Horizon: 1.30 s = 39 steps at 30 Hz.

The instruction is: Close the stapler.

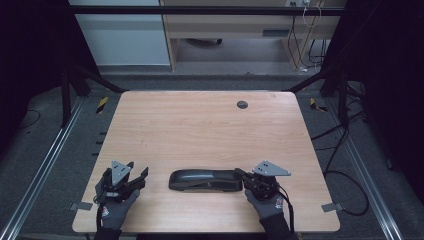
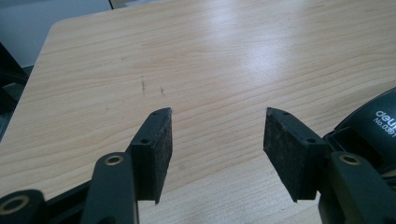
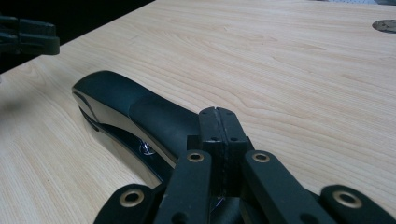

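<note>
My left gripper (image 1: 131, 177) rested on the desk (image 1: 200, 125), fingers (image 2: 154, 149) spread with nothing between them. The black stapler (image 1: 205, 180) lay near the front edge. My right gripper (image 1: 242, 176) touched its end, fingers pressed together, empty.

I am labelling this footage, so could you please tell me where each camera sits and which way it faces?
High view: above the person's side, looking forward and down on the table; gloved hands, left gripper, right gripper.
Left gripper view: rides the left gripper, facing across the table; jaws apart.
Right gripper view: rides the right gripper, jaws together, over the black stapler.
All three views share the stapler and table.
</note>
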Tool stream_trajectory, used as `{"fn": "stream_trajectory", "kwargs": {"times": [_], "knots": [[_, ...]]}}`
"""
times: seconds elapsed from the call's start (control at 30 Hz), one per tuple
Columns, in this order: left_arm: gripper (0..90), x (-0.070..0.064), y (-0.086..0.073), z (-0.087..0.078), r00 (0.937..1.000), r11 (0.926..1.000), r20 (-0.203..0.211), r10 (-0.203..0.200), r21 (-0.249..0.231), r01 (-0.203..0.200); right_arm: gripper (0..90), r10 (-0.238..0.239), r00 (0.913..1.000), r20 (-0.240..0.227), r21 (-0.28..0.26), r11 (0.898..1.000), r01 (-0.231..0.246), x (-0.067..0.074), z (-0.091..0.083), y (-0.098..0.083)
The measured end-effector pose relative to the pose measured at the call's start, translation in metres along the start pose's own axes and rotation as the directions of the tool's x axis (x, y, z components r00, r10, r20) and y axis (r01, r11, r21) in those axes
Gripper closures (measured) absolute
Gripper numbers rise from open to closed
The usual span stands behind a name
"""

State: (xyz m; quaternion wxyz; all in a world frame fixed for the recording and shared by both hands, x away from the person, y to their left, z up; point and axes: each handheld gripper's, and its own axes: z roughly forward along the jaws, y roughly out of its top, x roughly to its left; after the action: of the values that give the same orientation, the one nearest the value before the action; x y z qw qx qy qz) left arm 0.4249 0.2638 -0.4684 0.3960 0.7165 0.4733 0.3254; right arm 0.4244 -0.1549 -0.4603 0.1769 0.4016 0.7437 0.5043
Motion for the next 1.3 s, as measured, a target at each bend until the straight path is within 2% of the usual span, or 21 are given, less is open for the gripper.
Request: {"fn": "stream_trajectory", "kwargs": {"times": [0.1,0.63,0.77,0.8,0.87,0.97,1.07,1.17,1.23,1.3], "knots": [[41.8,0.0,0.0,0.0,1.0,1.0,0.0,0.0,0.0,0.0,90.0,-0.011,0.9999,0.009,0.003,1.0,0.011,0.001,0.0,0.0],[41.8,0.001,0.0,0.0,1.0,1.0,-0.002,-0.005,-0.002,0.005,90.0,0.002,1.0,0.006,-0.015,1.0,-0.002,0.0,0.0,-0.002],[41.8,0.001,-0.001,0.001,1.0,1.0,-0.002,-0.004,0.001,0.004,90.0,-0.019,0.9998,0.011,0.023,1.0,0.019,0.001,0.001,0.005],[41.8,0.001,-0.001,0.001,1.0,1.0,-0.001,-0.005,0.002,0.005,90.0,-0.014,0.9999,0.005,0.021,1.0,0.014,0.001,0.0,0.006],[41.7,0.002,-0.001,0.0,1.0,1.0,-0.001,-0.009,0.002,0.009,90.0,0.007,0.9997,-0.025,-0.027,1.0,-0.008,0.0,-0.004,0.009],[41.7,0.003,-0.002,0.001,1.0,0.9999,-0.001,-0.01,0.004,0.01,90.0,-0.008,1.0,-0.003,-0.051,0.999,0.008,0.002,-0.008,0.015],[41.8,0.003,-0.002,0.001,1.0,1.0,-0.003,-0.006,0.004,0.006,90.0,-0.017,0.9993,0.032,0.0,1.0,0.017,0.002,-0.004,0.015],[41.7,0.002,-0.002,0.002,1.0,1.0,-0.002,-0.006,0.008,0.006,90.0,0.004,0.9991,0.041,0.032,0.999,-0.005,-0.001,0.001,0.006],[41.7,0.002,-0.003,0.002,1.0,0.9999,-0.002,-0.007,0.011,0.007,90.0,0.018,0.9993,0.034,0.004,1.0,-0.018,-0.002,0.001,0.002],[41.7,0.001,-0.003,0.002,1.0,0.9999,-0.002,-0.005,0.011,0.006,90.0,0.003,0.9988,0.048,-0.001,1.0,-0.003,0.0,0.001,0.001]]}}
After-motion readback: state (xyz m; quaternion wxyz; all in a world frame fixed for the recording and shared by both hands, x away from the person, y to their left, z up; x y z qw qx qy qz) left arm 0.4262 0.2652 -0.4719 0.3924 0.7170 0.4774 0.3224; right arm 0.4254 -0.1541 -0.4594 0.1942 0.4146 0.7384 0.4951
